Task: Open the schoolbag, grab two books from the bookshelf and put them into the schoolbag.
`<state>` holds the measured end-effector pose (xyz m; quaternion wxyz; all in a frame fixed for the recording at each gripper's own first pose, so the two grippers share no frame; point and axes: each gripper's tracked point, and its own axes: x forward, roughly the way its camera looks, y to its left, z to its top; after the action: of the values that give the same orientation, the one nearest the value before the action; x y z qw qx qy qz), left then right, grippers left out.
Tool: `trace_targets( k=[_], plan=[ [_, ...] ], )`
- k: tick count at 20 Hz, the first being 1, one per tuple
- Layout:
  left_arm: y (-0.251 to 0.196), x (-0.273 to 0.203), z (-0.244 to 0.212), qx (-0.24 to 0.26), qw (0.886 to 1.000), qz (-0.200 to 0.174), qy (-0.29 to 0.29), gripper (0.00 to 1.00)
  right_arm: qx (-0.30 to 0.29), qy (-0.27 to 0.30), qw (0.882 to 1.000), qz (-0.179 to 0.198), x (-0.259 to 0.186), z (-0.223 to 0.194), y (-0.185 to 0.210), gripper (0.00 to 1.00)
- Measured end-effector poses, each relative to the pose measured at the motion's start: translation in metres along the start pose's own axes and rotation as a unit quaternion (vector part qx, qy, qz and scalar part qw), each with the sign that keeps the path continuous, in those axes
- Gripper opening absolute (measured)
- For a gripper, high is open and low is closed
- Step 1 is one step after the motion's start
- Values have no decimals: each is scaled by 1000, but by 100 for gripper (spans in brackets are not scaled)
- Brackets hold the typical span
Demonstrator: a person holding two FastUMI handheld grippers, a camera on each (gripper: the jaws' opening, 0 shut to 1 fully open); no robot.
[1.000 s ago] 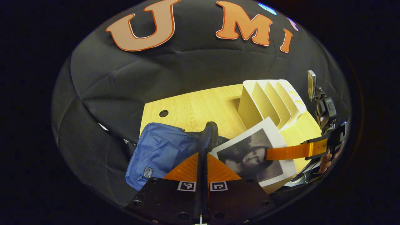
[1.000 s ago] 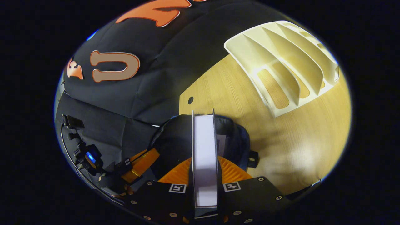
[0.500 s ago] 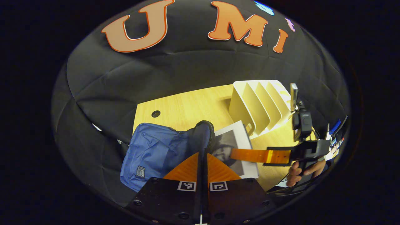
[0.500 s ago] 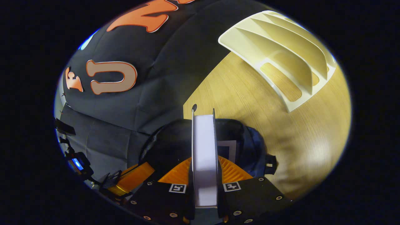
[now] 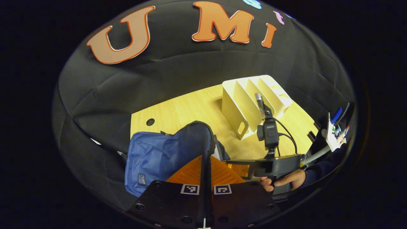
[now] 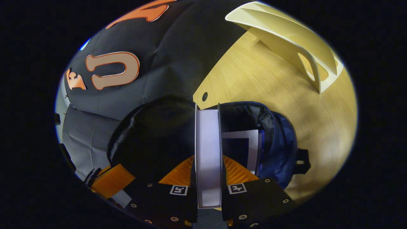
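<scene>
Blue schoolbag: 1 | books: 2 | left hand-held gripper pinching flap | right clamping book

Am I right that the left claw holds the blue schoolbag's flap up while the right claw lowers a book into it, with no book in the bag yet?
Not quite: a book is already in the schoolbag, as the right gripper view shows. The rest holds: the left claw holds the flap up and the right claw grips a second book over the opening.
</scene>
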<state>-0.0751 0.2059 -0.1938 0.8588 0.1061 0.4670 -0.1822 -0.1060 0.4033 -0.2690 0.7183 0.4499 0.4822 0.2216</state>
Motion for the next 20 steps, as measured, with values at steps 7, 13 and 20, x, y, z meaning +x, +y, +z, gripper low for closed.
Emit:
trace_targets(
  k=[7, 13, 20],
  plan=[
    [-11, 8, -2, 23, 1000, -3, 15, 1, 7, 10, 1000, 7, 24, -8, 0, 32],
    [-6, 12, -4, -10, 1000, 3, 15, 2, 10, 38, 998, -57, 27, -10, -22, 46],
    [6, 8, -4, -51, 999, 20, 1, 2, -59, 116, 988, -84, -7, -36, -26, 100]
  ],
)
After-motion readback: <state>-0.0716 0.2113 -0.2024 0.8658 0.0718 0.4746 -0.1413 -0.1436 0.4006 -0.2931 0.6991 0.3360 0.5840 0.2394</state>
